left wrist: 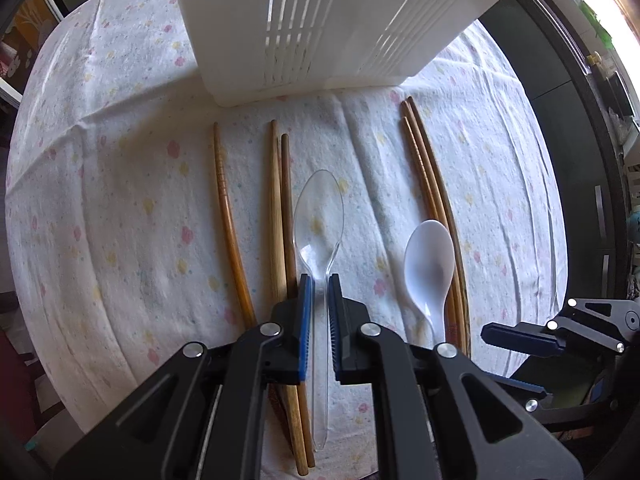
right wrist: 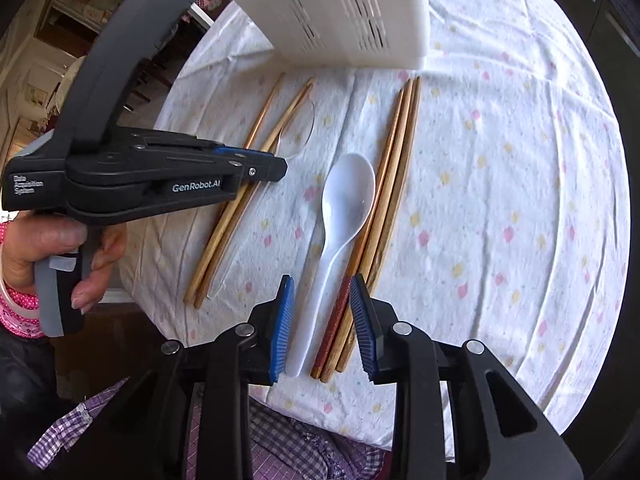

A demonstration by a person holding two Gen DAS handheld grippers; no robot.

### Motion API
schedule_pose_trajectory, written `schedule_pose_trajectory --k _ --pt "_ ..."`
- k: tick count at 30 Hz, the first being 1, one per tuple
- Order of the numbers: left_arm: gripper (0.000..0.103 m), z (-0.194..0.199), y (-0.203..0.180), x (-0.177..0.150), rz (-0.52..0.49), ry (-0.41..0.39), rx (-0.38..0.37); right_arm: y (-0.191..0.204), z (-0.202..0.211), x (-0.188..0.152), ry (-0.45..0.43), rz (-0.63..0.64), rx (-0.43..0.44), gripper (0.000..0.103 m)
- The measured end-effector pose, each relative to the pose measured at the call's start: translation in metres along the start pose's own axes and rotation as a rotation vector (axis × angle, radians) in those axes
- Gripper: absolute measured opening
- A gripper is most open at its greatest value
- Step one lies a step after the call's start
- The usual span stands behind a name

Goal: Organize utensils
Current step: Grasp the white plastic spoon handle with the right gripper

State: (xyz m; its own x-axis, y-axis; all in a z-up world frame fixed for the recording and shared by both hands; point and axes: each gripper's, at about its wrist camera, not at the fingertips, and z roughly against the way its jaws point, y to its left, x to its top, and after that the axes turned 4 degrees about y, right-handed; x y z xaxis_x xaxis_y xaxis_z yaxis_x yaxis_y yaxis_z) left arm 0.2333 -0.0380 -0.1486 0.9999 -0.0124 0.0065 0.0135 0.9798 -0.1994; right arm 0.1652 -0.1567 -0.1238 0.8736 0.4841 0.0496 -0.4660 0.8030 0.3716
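Floral tablecloth (left wrist: 120,208), white slotted holder (left wrist: 320,20) at its far edge. Your left gripper (left wrist: 319,284) is clamped on the clear spoon (left wrist: 319,216) handle; lift straight, tip bowl-up into the holder. Right gripper (right wrist: 322,284) hangs unclamped, straddling white spoon (right wrist: 346,200) and chopsticks (right wrist: 394,168): shift left, take only the spoon.

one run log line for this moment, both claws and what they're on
left claw: shut on clear spoon handle | right claw: open, around white spoon handle and chopstick ends | white caddy: behind utensils
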Motion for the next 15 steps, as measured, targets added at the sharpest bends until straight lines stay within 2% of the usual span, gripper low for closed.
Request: schedule_pose_trajectory --k 2,7,9,15 --pt "0.008 0.001 0.003 -0.002 -0.006 -0.001 0.003 0.002 -0.007 0.006 0.023 -0.011 -0.037 0.026" --pt "0.009 0.001 0.006 -0.008 -0.021 -0.009 0.004 0.006 -0.020 0.020 0.072 -0.044 -0.049 0.024" --pt "0.009 0.002 0.010 -0.012 -0.027 -0.012 0.002 0.010 -0.025 0.024 0.091 -0.046 -0.057 0.019" --pt "0.009 0.003 0.000 -0.007 -0.049 -0.019 0.022 0.017 -0.038 0.036 0.116 -0.051 -0.126 0.015"
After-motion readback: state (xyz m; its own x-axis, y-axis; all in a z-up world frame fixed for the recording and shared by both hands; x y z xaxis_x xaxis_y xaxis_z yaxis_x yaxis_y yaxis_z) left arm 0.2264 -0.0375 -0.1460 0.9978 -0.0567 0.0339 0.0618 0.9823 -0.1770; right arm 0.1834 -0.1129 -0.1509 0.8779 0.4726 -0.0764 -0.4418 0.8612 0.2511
